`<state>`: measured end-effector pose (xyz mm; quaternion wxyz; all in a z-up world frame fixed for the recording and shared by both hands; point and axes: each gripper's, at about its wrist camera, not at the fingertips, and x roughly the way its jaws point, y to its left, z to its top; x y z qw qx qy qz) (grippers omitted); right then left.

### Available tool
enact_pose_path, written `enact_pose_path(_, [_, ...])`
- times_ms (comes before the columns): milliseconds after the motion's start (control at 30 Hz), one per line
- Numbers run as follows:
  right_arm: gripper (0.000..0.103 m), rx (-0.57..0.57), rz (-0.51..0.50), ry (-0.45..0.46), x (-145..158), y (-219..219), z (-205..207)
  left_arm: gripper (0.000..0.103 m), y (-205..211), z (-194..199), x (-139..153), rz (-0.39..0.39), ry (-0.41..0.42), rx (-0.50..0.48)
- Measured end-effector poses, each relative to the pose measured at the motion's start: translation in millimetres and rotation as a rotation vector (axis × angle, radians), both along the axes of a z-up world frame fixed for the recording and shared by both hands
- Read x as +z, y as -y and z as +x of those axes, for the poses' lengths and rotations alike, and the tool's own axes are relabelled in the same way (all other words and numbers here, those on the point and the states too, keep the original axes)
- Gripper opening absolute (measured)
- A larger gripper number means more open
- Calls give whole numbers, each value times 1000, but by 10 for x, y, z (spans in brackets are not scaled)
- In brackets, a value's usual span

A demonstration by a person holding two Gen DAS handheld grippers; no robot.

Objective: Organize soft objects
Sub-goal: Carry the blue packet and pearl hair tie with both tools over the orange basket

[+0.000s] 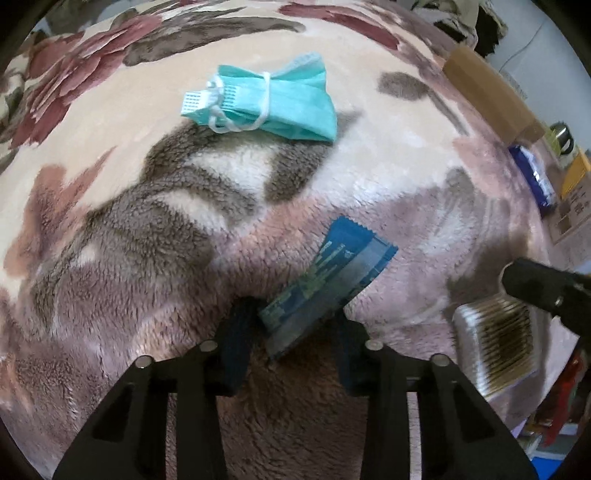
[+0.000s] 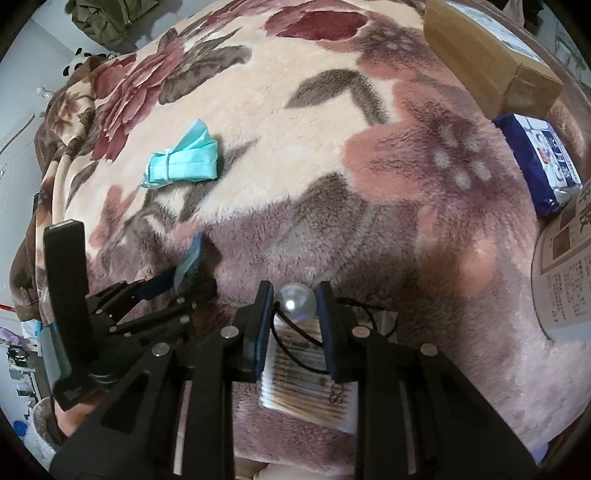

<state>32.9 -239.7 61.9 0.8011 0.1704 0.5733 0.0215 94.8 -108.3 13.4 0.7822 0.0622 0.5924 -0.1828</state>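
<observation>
My left gripper (image 1: 295, 325) is shut on the lower end of a flat blue sachet (image 1: 325, 280), which sticks out ahead of the pads. In the right wrist view the left gripper (image 2: 184, 273) holds that sachet (image 2: 190, 258) edge-on just above the blanket. My right gripper (image 2: 295, 295) is shut on the pearl bead (image 2: 297, 302) of a black hair tie (image 2: 295, 350), over a clear pack of cotton swabs (image 2: 306, 380). The swab pack (image 1: 495, 347) also shows at the right of the left wrist view. A folded teal face mask (image 1: 266, 99) (image 2: 184, 162), bound with its own ear loop, lies farther off.
Everything rests on a floral fleece blanket (image 1: 110, 221) (image 2: 332, 147). At its far right edge stand a cardboard box (image 1: 487, 96) (image 2: 487, 55) and a blue wipes pack (image 1: 532, 177) (image 2: 535, 158). A printed paper (image 2: 565, 273) lies at the right. A green jacket (image 2: 99, 22) lies beyond the blanket.
</observation>
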Motion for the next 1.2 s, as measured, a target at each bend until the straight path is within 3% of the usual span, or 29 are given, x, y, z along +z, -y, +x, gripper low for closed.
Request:
enact_pose_path(233, [25, 9, 10, 26, 100, -23, -54, 34, -226, -28, 257, -106, 2, 47])
enact_pose_path(433, [25, 8, 15, 73, 312, -32, -89, 34, -237, -70, 578, -147, 27, 47])
enact_pose_path(800, [25, 9, 9, 164, 751, -17, -187, 34, -21, -188, 1050, -192, 78, 17])
enact_pose_path(1200, [25, -17, 8, 202, 944, 166, -339, 35, 308, -338, 1314, -187, 92, -11])
